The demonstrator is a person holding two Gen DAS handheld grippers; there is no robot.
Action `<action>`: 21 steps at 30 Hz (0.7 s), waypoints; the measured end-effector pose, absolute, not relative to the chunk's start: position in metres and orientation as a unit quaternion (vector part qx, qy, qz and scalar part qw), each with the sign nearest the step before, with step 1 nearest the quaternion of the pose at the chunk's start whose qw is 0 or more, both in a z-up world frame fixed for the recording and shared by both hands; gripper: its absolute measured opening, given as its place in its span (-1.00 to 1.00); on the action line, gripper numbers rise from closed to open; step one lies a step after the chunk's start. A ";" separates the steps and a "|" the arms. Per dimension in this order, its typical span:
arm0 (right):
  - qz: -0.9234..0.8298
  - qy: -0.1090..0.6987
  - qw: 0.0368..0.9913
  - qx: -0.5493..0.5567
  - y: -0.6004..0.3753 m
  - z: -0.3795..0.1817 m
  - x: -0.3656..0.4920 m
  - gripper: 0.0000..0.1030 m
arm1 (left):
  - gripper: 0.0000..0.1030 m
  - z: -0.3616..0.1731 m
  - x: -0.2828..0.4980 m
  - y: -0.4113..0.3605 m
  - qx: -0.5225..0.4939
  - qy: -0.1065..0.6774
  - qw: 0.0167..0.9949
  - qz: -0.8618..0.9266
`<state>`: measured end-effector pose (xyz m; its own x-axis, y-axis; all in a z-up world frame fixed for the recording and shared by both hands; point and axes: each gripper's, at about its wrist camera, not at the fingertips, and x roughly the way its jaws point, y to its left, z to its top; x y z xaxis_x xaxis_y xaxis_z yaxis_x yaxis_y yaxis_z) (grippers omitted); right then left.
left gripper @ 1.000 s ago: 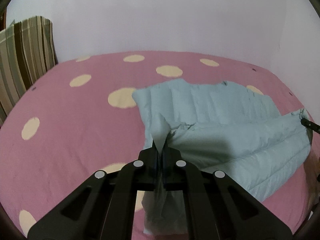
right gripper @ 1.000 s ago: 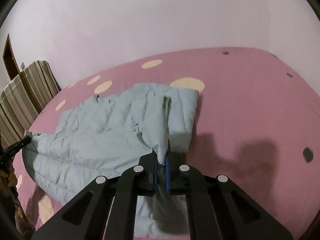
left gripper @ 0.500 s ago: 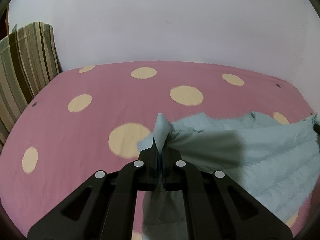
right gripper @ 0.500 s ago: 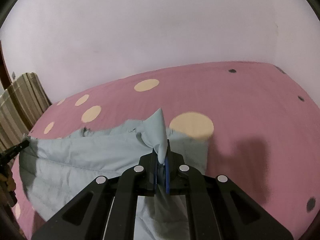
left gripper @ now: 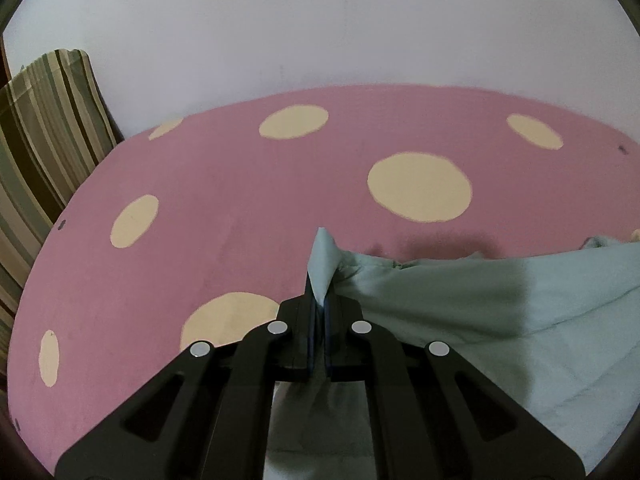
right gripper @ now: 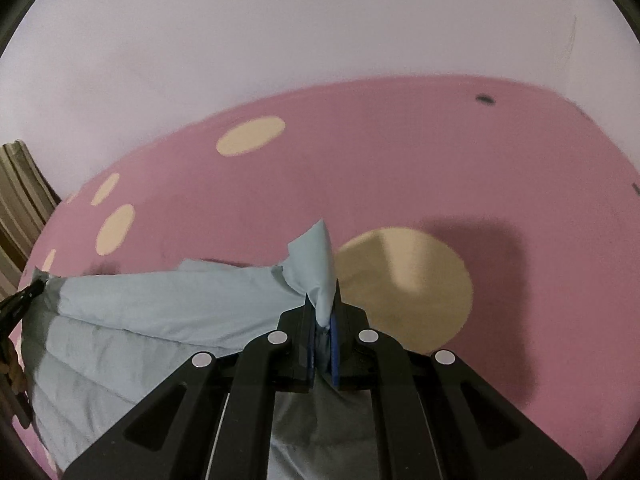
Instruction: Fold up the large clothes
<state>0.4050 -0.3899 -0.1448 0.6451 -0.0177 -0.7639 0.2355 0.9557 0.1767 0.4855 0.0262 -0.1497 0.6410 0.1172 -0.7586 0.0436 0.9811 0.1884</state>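
Two corners of the pale blue quilted jacket point(left gripper: 500, 300) are in your grip, one per tool, above the pink spotted bedsheet point(left gripper: 240, 200).

Left wrist view: your left gripper point(left gripper: 318, 312) is clamped tight on a fabric corner, a peak of cloth standing up between the fingers. The edge runs taut to the right; the body of the garment sags below it. The tool points level across the bed toward the wall, with a striped cushion point(left gripper: 44, 136) at far left.

Right wrist view: your right gripper point(right gripper: 322, 320) is likewise pinched on the jacket point(right gripper: 160, 320), its corner poking up between the fingers. The tool sits level, aimed over the bedsheet point(right gripper: 400, 160).

To carry the fold well, keep both tools at equal height, hold the edge taut, and lower both corners together so the hems meet squarely.
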 end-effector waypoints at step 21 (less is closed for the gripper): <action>-0.085 0.420 0.894 0.130 -0.391 -0.180 0.414 -0.71 | -0.66 -0.197 0.490 0.029 0.096 0.444 0.890 0.041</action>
